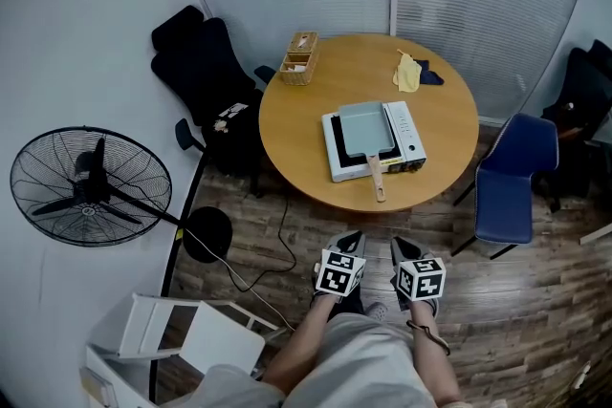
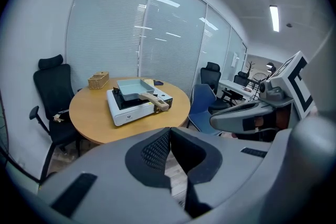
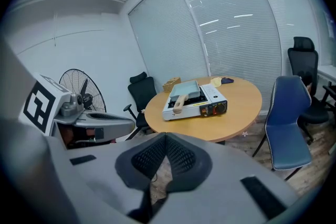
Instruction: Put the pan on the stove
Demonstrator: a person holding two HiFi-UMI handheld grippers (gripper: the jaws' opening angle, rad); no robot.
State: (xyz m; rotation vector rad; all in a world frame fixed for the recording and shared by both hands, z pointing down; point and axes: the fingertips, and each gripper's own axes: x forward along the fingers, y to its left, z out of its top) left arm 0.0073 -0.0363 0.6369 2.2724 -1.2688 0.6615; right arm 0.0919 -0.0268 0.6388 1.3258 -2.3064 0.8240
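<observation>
A square grey-blue pan [image 1: 366, 128] with a wooden handle [image 1: 376, 179] sits on a white portable stove [image 1: 373, 142] on the round wooden table [image 1: 316, 115]. The pan [image 2: 131, 85] and the stove [image 2: 131, 107] also show in the left gripper view, and the pan [image 3: 187, 89] on the stove [image 3: 195, 104] in the right gripper view. My left gripper [image 1: 346, 242] and right gripper [image 1: 403, 249] are held side by side in front of the table, well short of it. The left gripper [image 2: 169, 131] and the right gripper [image 3: 166, 137] are both shut with nothing between their jaws.
A woven basket [image 1: 300, 58], a yellow cloth [image 1: 408, 72] and a dark item [image 1: 428, 75] lie at the table's far side. A blue chair [image 1: 512, 177] stands right of the table, a black office chair [image 1: 203, 72] left. A floor fan [image 1: 88, 186] and a cable [image 1: 251, 277] are at the left.
</observation>
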